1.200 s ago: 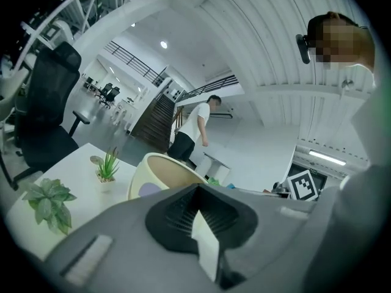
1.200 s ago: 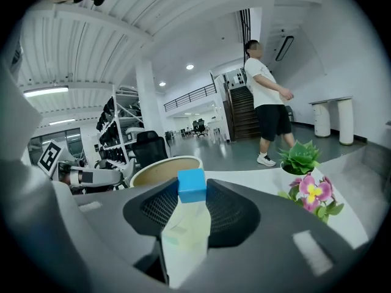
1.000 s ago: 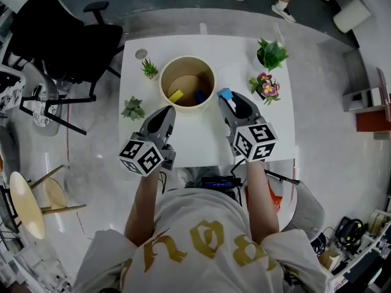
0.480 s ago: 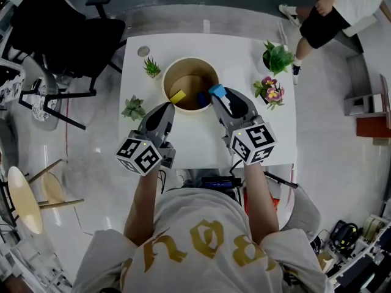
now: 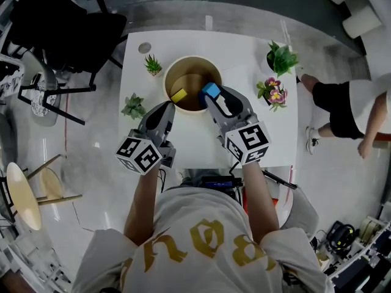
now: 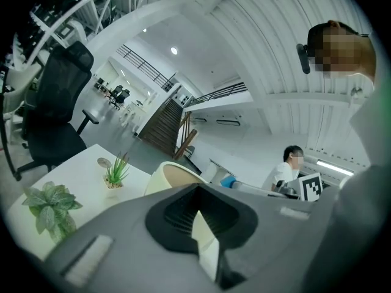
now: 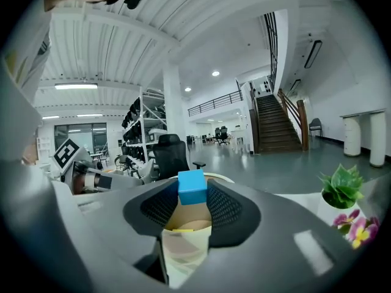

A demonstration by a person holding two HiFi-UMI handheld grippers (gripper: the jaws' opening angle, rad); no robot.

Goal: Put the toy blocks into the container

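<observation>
- Blue plastic cube block (image 5: 211, 90), clamped between the jaws of the right gripper (image 7: 192, 191), has travelled from beside the round cream container (image 5: 189, 58) to over its opening; release looks next.
- Yellow block (image 5: 178, 95) already lies inside.
- Left gripper (image 5: 167, 107) hovers by the near rim, jaws together, empty.
- White table (image 5: 244, 47) carries small potted plants (image 5: 153, 64); black office chair (image 5: 61, 23) on glossy pale floor (image 5: 91, 163).

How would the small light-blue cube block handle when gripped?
Probably stiff: the light-blue cube block shows square edges while pinched in the right gripper. Likely light: a fingertip pinch carries it. Flat faces suggest it won't roll inside the tan round container.
</observation>
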